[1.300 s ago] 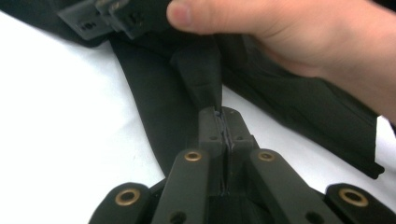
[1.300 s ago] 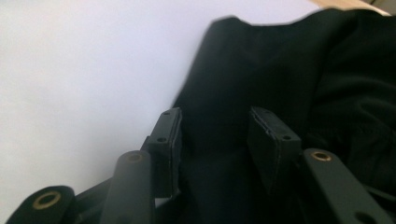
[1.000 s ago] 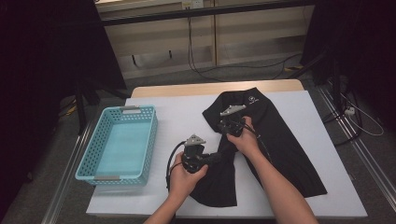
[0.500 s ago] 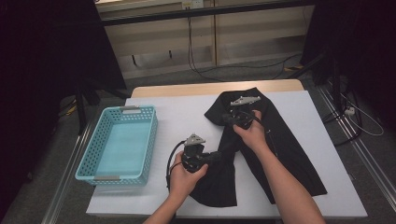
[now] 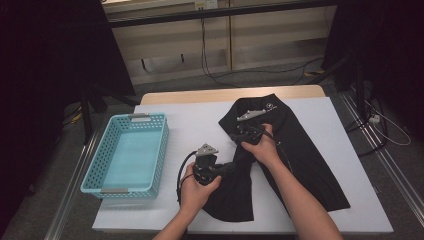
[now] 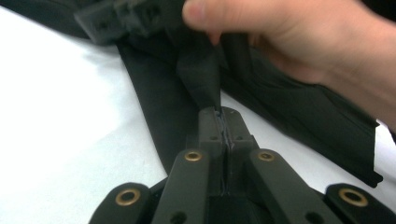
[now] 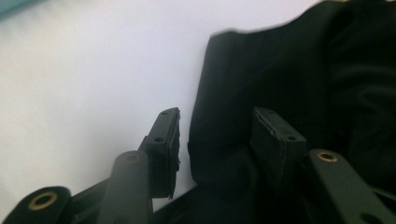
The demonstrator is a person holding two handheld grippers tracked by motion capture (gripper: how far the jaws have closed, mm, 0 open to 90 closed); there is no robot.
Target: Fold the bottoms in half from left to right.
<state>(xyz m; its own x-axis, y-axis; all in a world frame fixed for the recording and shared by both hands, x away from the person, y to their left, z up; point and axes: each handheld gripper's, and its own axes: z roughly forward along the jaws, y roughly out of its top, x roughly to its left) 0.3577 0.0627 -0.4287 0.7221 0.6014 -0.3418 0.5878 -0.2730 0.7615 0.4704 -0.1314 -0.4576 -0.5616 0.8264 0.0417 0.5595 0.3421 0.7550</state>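
A black garment [image 5: 300, 160] lies spread on the white table [image 5: 190, 125]. My left gripper [image 5: 226, 167] is shut on a raised fold of it near the middle; in the left gripper view the pinched cloth [image 6: 201, 79] rises from between the closed jaws [image 6: 223, 116]. My right gripper [image 5: 245, 127] sits just beyond, at the garment's upper left edge. Its jaws have just been opening and now stand apart [image 7: 217, 121]. The cloth edge [image 7: 289, 65] lies under and between them, and the pads do not press on it. The right hand [image 6: 299, 42] hovers close above the left jaws.
A light blue plastic basket [image 5: 127, 150] with nothing in it stands at the table's left side. Bare white tabletop lies between the basket and the garment. Dark floor, cables and a metal rail surround the table.
The right gripper shifted toward the far end of the garment, then came back a little, and its jaws have parted. The left gripper has kept still, holding its fold.
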